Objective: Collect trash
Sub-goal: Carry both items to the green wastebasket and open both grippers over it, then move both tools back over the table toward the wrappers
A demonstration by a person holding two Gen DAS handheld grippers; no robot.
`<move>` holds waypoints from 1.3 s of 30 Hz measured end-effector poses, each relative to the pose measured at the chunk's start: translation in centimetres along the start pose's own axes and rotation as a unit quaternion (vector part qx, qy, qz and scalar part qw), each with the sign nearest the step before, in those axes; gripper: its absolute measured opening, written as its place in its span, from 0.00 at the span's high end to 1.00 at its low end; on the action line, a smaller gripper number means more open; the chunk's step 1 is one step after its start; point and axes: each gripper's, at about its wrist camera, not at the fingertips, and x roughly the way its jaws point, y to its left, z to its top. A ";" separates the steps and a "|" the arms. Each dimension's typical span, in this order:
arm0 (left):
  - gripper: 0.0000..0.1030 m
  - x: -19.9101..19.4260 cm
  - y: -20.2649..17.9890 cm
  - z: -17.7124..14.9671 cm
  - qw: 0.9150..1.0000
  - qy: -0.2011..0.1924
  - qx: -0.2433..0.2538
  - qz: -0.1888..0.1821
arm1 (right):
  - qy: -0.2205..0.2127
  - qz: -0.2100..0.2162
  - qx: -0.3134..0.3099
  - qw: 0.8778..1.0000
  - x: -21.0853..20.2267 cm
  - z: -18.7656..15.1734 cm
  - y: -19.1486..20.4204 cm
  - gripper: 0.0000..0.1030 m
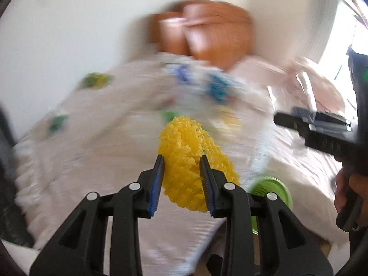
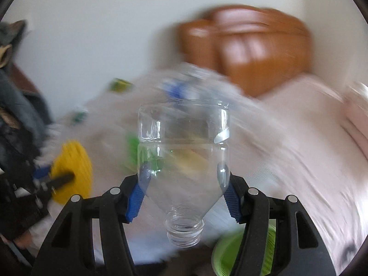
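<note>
I see a bed (image 1: pixel 96 151) with pale bedding, blurred. On it lie scattered bits of trash (image 1: pixel 95 80), green, yellow and blue, and orange pillows (image 1: pixel 207 32) at its head.

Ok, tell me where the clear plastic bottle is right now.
The clear plastic bottle sits mid-frame in the right wrist view, clamped between the right gripper fingers with its open neck toward the camera, above the green basket and the bed.
</note>
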 end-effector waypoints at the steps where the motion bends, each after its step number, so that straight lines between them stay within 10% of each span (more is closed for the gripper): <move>1: 0.70 0.6 -2.0 0.1 1.000 0.006 0.016 -0.016 | 0.005 -0.018 0.010 1.000 -0.9 -1.2 -1.9 0.41; 7: 0.70 6.1 -14.7 -0.7 0.986 0.070 0.110 -0.108 | 0.061 -0.101 0.123 0.985 -3.0 -10.8 -14.1 0.41; 16: 0.59 14.0 -25.2 -3.9 0.966 0.165 0.156 -0.126 | 0.124 -0.107 0.204 0.965 -1.0 -20.4 -22.7 0.41; 27: 0.11 12.9 -26.4 -4.1 0.972 0.154 0.148 -0.101 | 0.150 -0.066 0.202 0.966 2.6 -23.5 -23.6 0.41; 39: 0.08 9.2 -24.2 -2.5 0.983 0.116 0.110 -0.086 | 0.152 -0.040 0.174 0.972 4.8 -21.7 -21.2 0.14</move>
